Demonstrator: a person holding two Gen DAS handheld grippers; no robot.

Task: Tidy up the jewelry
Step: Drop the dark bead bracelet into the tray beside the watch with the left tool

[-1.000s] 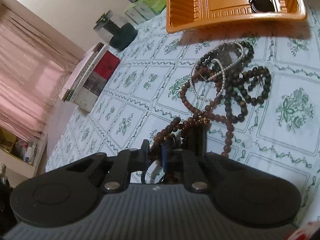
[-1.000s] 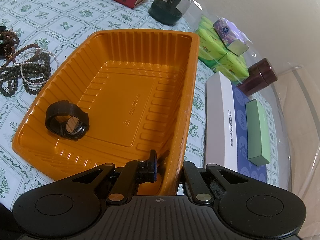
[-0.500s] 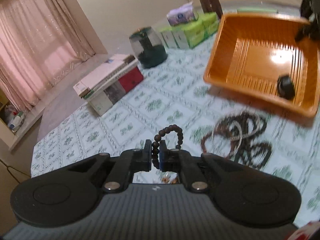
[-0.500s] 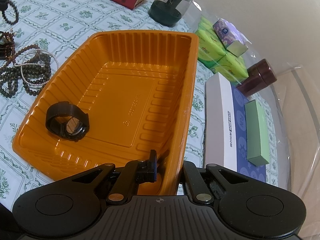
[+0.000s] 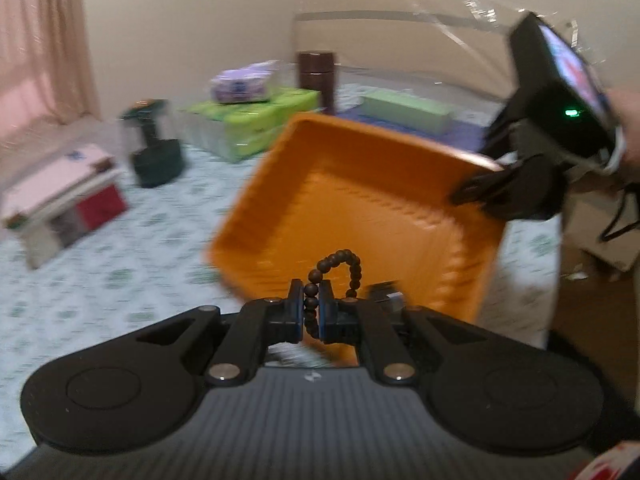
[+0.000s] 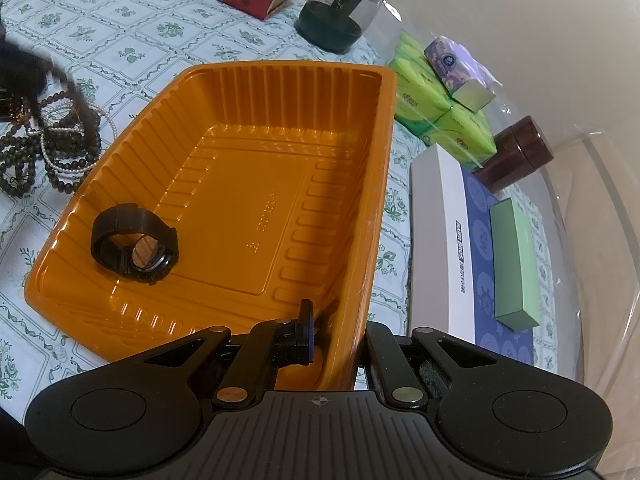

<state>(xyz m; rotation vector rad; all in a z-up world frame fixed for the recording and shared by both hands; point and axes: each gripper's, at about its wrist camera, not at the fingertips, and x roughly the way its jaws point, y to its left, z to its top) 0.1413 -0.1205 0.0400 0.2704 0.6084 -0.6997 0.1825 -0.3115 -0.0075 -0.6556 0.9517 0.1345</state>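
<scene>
Left wrist view: your left gripper pinches a dark bead bracelet above the orange tray. Right wrist view: your right gripper clamps the tray's wall; 1 black watch lies inside.

My left view is smeared with motion blur; only my own claw body along the bottom looks sharp. My right view is crisp, evenly lit by soft indoor light, with soft glare on the orange tray and fisheye bending at the edges.

Left view motion-blurred; bead pile cut off (left edge)
</scene>
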